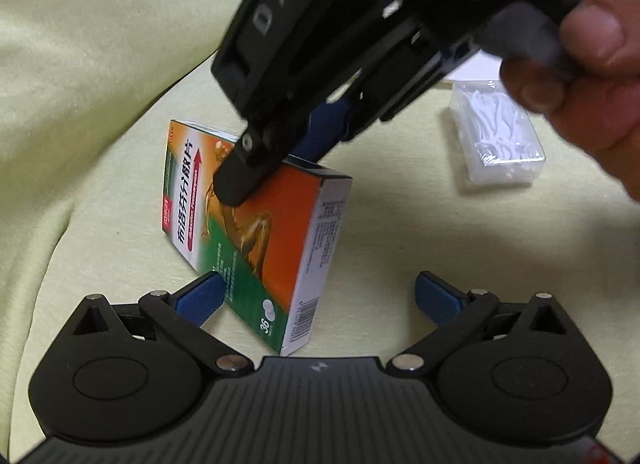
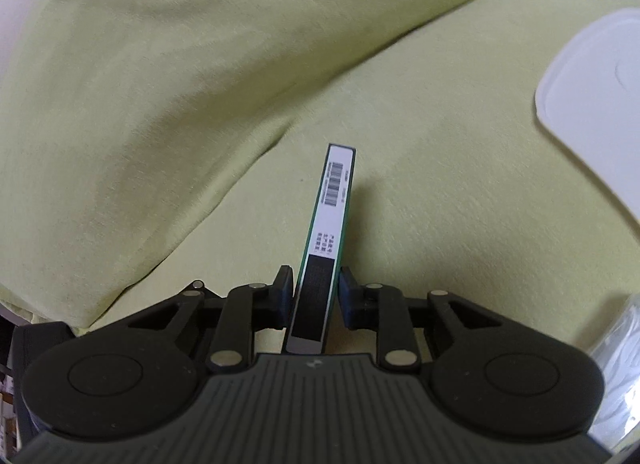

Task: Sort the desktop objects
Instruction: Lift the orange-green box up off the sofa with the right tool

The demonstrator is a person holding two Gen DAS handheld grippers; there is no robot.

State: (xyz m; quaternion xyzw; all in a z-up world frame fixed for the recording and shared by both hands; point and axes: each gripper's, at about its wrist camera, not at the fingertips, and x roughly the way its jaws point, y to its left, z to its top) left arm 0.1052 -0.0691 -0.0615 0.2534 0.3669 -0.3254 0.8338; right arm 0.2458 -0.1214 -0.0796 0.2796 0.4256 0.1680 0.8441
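Note:
An orange and green medicine box point(image 1: 280, 240) stands tilted on one edge on the yellow-green cloth point(image 1: 100, 104). My right gripper point(image 1: 280, 156) comes down from above and is shut on the box's upper end, a hand point(image 1: 592, 76) on its handle. In the right wrist view the box's narrow barcode side point(image 2: 332, 216) runs forward between the two pads of the right gripper point(image 2: 316, 296). My left gripper point(image 1: 320, 296) is open, low over the cloth. The box's lower corner lies between its blue pads, close to the left pad point(image 1: 200, 298).
A clear plastic case of white floss picks point(image 1: 500, 132) lies on the cloth to the right. A white plastic lid or tray point(image 2: 592, 124) sits at the right of the right wrist view, with clear plastic point(image 2: 616, 364) at its lower right. The cloth is folded and raised at the left.

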